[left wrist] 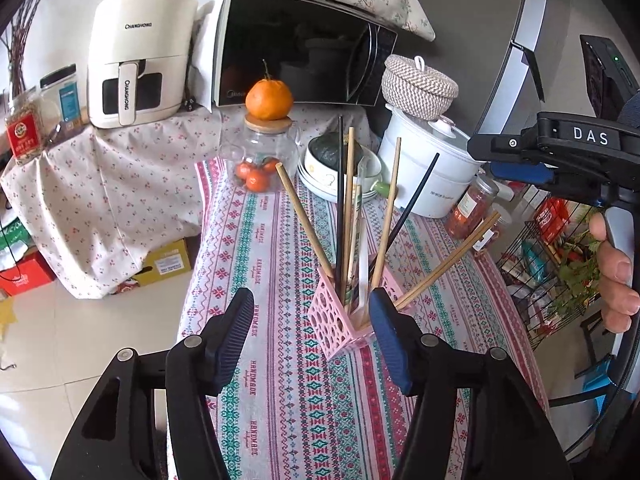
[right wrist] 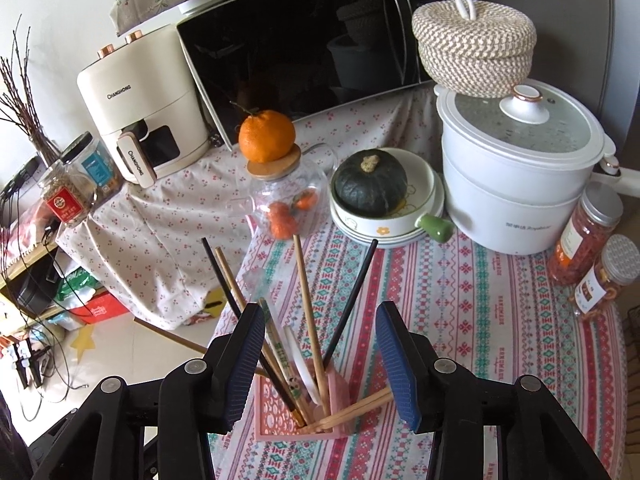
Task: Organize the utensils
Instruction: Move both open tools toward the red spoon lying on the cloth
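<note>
A pink perforated utensil holder (left wrist: 340, 316) stands on the patterned tablecloth, filled with several wooden and black chopsticks (left wrist: 348, 208) and a white spoon. My left gripper (left wrist: 310, 320) is open and empty, its fingers either side of the holder's near end. In the right wrist view the same holder (right wrist: 294, 412) sits just below my right gripper (right wrist: 320, 364), which is open and empty, with the chopsticks (right wrist: 308, 304) fanning up between its fingers. The right gripper's body (left wrist: 568, 148) shows at the right in the left wrist view.
Behind the holder stand a glass jar topped by a mandarin (right wrist: 266, 136), a bowl with a green squash (right wrist: 370, 182), a white steamer pot (right wrist: 520, 168) and two spice jars (right wrist: 588, 232). A microwave (right wrist: 304, 44) and air fryer (right wrist: 144, 112) sit further back. A wire basket (left wrist: 548, 264) stands to the table's right.
</note>
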`<state>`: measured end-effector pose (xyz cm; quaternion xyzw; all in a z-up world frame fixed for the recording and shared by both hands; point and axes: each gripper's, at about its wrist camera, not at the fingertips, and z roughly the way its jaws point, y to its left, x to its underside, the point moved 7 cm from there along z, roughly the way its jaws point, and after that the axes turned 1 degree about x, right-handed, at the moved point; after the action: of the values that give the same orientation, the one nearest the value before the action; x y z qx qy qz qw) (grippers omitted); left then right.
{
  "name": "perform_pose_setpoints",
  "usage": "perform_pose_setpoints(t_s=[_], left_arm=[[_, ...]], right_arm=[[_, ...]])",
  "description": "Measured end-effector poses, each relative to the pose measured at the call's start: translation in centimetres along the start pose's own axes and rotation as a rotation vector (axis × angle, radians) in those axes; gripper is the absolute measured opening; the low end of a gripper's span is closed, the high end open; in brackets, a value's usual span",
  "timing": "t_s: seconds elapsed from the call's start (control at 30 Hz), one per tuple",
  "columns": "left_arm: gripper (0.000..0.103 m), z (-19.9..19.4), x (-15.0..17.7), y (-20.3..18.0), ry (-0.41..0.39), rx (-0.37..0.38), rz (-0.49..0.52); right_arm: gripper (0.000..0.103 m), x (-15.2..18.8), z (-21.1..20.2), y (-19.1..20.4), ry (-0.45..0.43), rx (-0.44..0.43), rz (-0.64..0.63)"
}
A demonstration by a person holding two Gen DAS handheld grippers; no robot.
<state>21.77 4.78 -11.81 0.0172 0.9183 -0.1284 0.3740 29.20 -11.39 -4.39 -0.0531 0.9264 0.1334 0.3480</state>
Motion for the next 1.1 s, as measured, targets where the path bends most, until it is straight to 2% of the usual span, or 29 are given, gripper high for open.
perform_pose_setpoints(t_s=[0.13,0.2,0.4,0.67,0.8,0.9,1.03,1.1], left_arm=[[0.066,0.0,0.6,-0.6,0.028,0.017,0.017],[0.068,0.0,1.1,-1.1,0.046,0.025,0.033],[0.071,-0.1,3.7,-2.5,0.121,0.063,0.081],[0.071,-0.8,8.7,-3.6,0.215,0.094,0.179],[0.071,-0.8,11.4,-3.8,0.287,0.105,0.215],[0.071,-0.9,13.4,-3.5,0.346,0.11,0.244],[0.071,-1.3,16.4,-3.8,0.405,0.136,0.33],[0.071,-1.6,18.5,-4.7,0.442,0.173,0.395]], right_arm=[[0.06,1.2,-1.7,-0.7,-0.005,-0.007,0.015],[0.067,2.1,-2.6,-1.2,-0.005,-0.009,0.022],[0.076,6.8,-5.1,-2.8,0.015,-0.001,0.017],[0.078,15.2,-6.2,-4.3,0.104,0.004,-0.01],[0.08,19.0,-6.3,-5.2,0.143,0.016,-0.027],[0.08,21.7,-6.1,-5.7,0.209,0.042,-0.059],[0.08,24.8,-6.3,-6.4,0.273,0.071,-0.098],[0.08,25.9,-6.3,-6.8,0.302,0.075,-0.093]])
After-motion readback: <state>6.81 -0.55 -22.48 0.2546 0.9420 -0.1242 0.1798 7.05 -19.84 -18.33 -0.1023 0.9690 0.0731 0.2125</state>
